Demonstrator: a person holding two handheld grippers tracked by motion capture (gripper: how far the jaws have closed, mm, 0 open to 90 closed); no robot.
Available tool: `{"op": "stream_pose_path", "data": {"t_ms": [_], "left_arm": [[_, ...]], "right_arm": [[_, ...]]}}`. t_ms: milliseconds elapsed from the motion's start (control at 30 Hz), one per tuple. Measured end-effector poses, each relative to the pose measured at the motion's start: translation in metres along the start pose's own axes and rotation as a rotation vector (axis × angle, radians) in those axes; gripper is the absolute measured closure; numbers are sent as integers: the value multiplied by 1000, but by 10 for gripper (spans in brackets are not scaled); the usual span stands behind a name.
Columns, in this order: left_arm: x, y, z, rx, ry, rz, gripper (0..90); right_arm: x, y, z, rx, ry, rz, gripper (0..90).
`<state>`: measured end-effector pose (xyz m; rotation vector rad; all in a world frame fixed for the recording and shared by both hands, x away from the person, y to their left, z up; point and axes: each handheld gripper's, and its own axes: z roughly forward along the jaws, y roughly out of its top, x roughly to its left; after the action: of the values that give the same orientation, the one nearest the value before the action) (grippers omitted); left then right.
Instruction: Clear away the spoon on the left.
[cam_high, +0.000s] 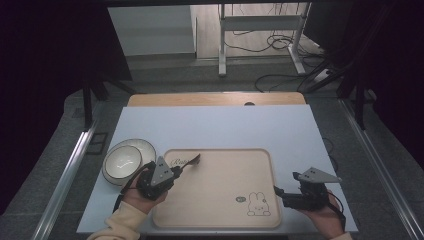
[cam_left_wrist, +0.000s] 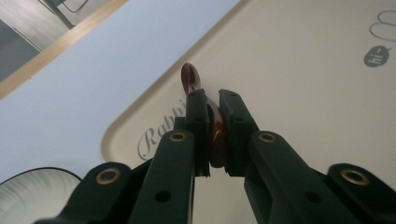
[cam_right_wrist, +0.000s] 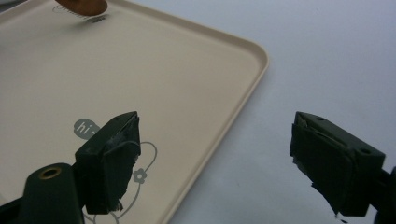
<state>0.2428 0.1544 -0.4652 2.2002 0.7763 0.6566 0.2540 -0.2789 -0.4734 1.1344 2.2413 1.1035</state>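
Over the far left corner of the tray (cam_high: 220, 200), the left gripper (cam_high: 176, 171) holds a brown spoon (cam_high: 192, 161). Its two black jaws are squeezed tight on the spoon's handle. In the left gripper view the spoon (cam_left_wrist: 215, 128) sits pinched between the jaws, and its round end pokes out past them, up above the curly writing on the tray (cam_left_wrist: 303, 93). I cannot tell if the spoon touches the tray or hangs just over it.

The right gripper (cam_high: 278, 193) waits at the right edge of the tray, near the little rabbit drawing (cam_high: 258, 205). Its jaws are wide apart with nothing in them. In the right gripper view one jaw sits over the tray (cam_right_wrist: 140, 70) and the other over the pale blue table (cam_right_wrist: 327, 56).

Two bowls (cam_high: 125, 161), one inside the other, sit on the table just left of the tray.

I think the step now is putting the spoon down on the tray. The next move needs the left hand to bring the spoon low and flat, then let the jaws go apart slowly so the spoon does not slide or flip
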Motion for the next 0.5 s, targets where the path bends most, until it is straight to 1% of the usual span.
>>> {"op": "stream_pose_path", "data": {"t_ms": [133,400,500], "left_arm": [[-3,-5,1,16,-9,6,841],[-12,-18,5,64,-9,35,836],[-17,-22,8,94,-7,67,825]], "right_arm": [[1,0,-1,-1,-1,-4,164],[1,0,-1,0,-5,-7,164],[1,0,-1,1,-5,-9,163]]}}
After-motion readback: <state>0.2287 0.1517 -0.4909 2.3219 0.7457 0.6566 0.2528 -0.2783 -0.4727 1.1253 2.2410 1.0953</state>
